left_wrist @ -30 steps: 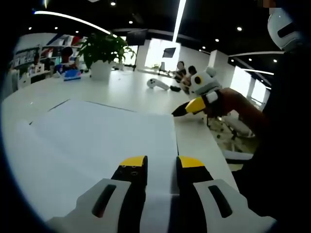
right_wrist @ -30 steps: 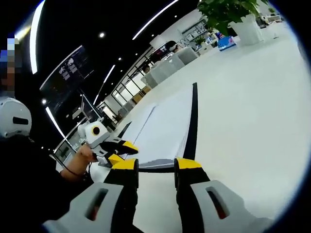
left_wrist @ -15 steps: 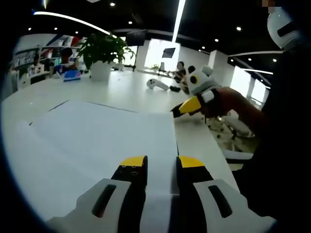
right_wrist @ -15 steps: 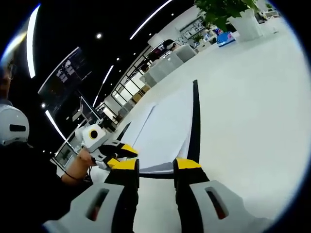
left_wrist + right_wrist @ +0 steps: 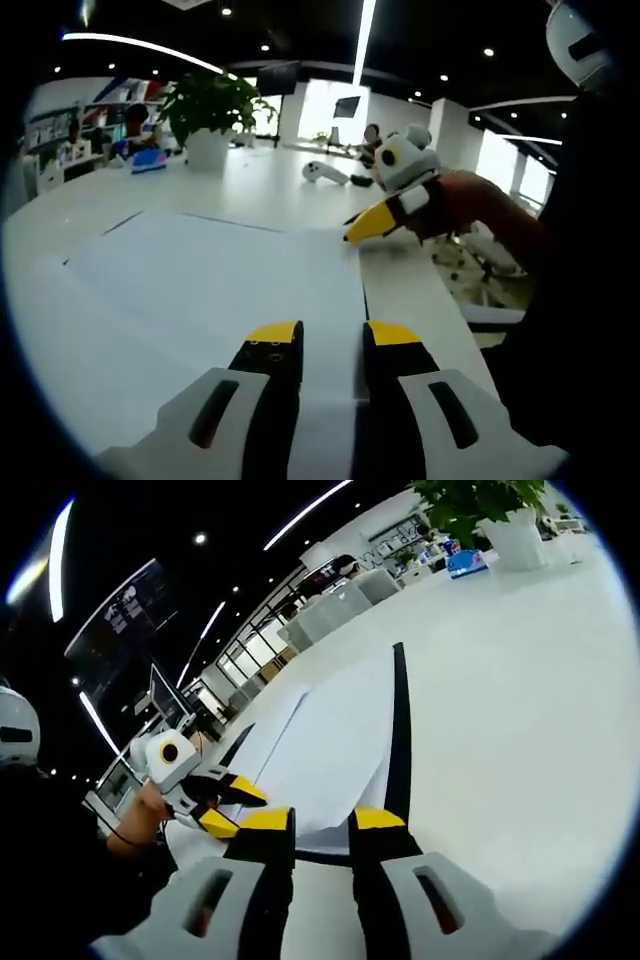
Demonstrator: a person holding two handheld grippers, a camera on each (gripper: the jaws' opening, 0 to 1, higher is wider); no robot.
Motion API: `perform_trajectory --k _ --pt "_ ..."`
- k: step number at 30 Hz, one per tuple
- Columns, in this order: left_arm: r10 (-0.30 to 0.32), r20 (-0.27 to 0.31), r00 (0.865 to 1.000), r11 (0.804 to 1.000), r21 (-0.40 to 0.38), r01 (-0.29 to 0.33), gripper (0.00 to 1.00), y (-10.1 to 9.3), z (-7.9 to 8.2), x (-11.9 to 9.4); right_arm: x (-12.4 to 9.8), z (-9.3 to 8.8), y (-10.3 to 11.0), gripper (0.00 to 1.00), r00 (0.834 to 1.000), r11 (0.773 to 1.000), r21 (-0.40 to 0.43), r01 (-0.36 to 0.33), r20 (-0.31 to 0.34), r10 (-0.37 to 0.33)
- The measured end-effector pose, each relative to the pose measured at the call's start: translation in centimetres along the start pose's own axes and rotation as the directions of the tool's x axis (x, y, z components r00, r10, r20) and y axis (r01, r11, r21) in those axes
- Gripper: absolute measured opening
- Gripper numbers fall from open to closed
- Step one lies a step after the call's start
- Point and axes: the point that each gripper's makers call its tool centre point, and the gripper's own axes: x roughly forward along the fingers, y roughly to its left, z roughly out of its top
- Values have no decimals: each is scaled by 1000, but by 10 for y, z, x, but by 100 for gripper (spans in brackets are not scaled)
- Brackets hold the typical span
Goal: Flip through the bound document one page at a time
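White table (image 5: 250, 180) spans both views. Bound doc (image 5: 210, 290) lies open flat on it, white pages up, black spine strip (image 5: 399, 730) along one edge. Potted plant (image 5: 208, 108) on far part of table, blue item (image 5: 148, 156) beside it, small white device (image 5: 322, 172) further along. Left gripper (image 5: 332, 335): jaws narrowly apart, over near page edge; grip on paper — can't tell. Right gripper (image 5: 321, 820): jaws nearly closed, tips at doc corner w/ page edge between; actual pinch unclear. In left gripper view, right gripper's yellow tip sits at far page corner.

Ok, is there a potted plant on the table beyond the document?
Yes, in the left gripper view a potted plant stands on the white table past the bound document.
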Motion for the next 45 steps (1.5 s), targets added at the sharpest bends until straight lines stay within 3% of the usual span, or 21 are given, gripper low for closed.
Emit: perform_trajectory --k 14,17,20,28,45 --pt "3 -4 1000 1000 -1 -3 25 0 -1 1 8 0 0 18 999 997 -61 51 -13 -52" --pt "36 1 999 999 -12 -36 19 7 -1 1 9 1 1 21 998 997 -50 57 -3 -57" --pt "20 -2 1000 1000 -3 -20 22 4 -1 0 10 -1 7 23 999 999 -19 36 -2 -36" --pt "21 5 1000 1000 -14 -21 22 5 -1 0 15 1 -1 14 999 999 13 49 -18 -49" --pt "22 13 1000 1000 -6 -22 23 4 0 0 19 3 -7 9 997 996 23 82 -3 -82"
